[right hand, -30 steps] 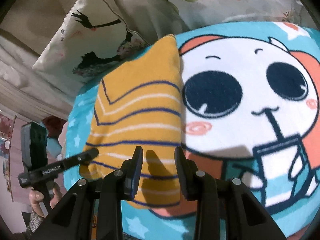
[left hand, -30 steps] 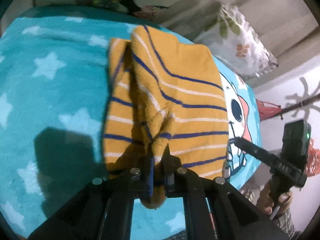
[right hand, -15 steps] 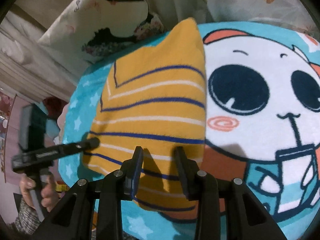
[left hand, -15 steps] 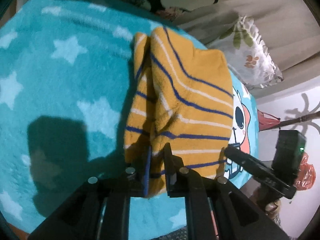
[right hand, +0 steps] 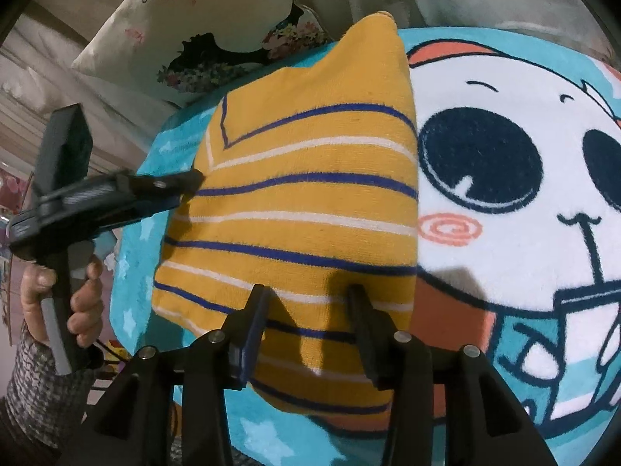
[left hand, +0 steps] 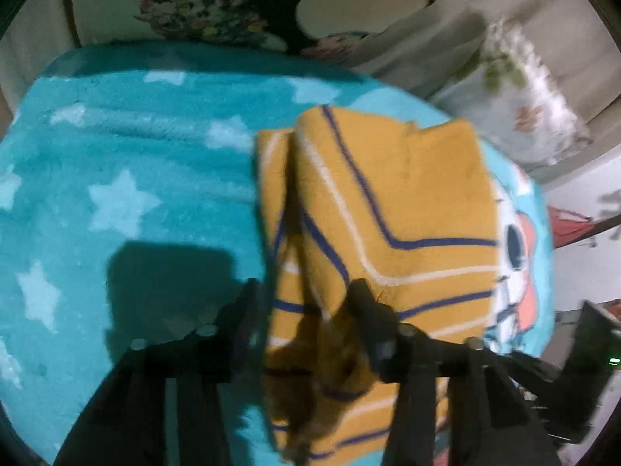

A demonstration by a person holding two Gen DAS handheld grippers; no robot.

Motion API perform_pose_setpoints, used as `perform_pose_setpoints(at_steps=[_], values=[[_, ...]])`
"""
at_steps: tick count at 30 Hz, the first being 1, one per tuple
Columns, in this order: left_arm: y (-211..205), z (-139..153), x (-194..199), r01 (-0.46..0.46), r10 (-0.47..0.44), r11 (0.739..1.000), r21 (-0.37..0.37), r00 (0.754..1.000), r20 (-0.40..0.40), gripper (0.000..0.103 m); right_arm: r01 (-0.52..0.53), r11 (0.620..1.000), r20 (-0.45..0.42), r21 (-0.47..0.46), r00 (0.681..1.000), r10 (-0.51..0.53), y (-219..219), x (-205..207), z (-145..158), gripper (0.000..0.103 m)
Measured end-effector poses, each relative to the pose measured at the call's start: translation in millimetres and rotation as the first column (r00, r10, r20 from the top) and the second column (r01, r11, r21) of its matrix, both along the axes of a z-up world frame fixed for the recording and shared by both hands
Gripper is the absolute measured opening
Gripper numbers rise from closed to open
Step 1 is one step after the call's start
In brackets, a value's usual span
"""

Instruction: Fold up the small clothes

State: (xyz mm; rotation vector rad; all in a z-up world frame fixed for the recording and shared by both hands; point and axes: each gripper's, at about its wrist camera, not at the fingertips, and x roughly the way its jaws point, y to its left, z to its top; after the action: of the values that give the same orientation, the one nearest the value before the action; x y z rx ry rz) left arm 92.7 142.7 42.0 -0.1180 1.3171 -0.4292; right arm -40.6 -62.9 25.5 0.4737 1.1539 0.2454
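A small orange garment point(left hand: 388, 209) with navy and white stripes lies folded on the teal blanket point(left hand: 116, 202). My left gripper point(left hand: 306, 295) is open, its jaws spread on either side of the garment's near folded edge, which lies loose between them. In the right wrist view the same garment point(right hand: 302, 209) lies flat, and my right gripper point(right hand: 306, 295) is open just above its near edge, holding nothing. The left gripper also shows in the right wrist view point(right hand: 190, 182), its tips at the garment's left edge.
The blanket carries white stars and a large cartoon face point(right hand: 504, 202) to the garment's right. Printed pillows point(right hand: 202, 39) lie beyond the blanket's far edge. The right gripper's body point(left hand: 582, 349) shows at the lower right of the left wrist view.
My left gripper has opened and let go of the garment's edge, which it was pinching before. The garment now lies flatter. My right gripper has stayed open and come nearer to the cloth.
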Motion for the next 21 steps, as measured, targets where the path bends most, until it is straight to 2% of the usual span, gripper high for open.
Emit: perform_pose_setpoints(at_steps=[2, 5, 10, 13, 16, 18, 21], values=[[3, -6, 3, -0.025, 0.025, 1.000, -0.016, 0.999, -0.025, 0.038, -0.002, 1.000, -0.005, 0.002, 1.000, 0.002, 0, 1, -1, 0.048], [5, -6, 3, -0.038, 0.038, 0.999, -0.003, 0.999, -0.013, 0.037, -0.004, 1.000, -0.008, -0.001, 1.000, 0.004, -2, 4, 6, 0.048], [8, -9, 0, -0.059, 0.059, 0.998, 0.010, 0.998, -0.007, 0.037, 0.062, 0.998, 0.118, 0.010, 0.991, -0.063, -28, 13, 51, 0.048], [9, -9, -1, -0.077, 0.077, 0.997, 0.006, 0.997, -0.007, 0.039, 0.090, 0.996, 0.153, -0.025, 0.985, -0.085, -40, 45, 68, 0.048], [10, -10, -4, -0.088, 0.088, 0.996, 0.010, 0.996, 0.002, 0.042, 0.088, 0.994, 0.158, -0.067, 0.984, -0.076, -37, 78, 66, 0.046], [14, -9, -7, -0.102, 0.102, 0.995, 0.005, 0.995, 0.000, 0.045, 0.071, 0.992, 0.127, -0.102, 0.990, -0.057, -29, 108, 55, 0.042], [27, -9, -9, -0.140, 0.138, 0.988, -0.062, 0.990, -0.030, 0.047, 0.047, 0.989, 0.073, -0.139, 0.997, -0.037, -20, 140, 34, 0.042]])
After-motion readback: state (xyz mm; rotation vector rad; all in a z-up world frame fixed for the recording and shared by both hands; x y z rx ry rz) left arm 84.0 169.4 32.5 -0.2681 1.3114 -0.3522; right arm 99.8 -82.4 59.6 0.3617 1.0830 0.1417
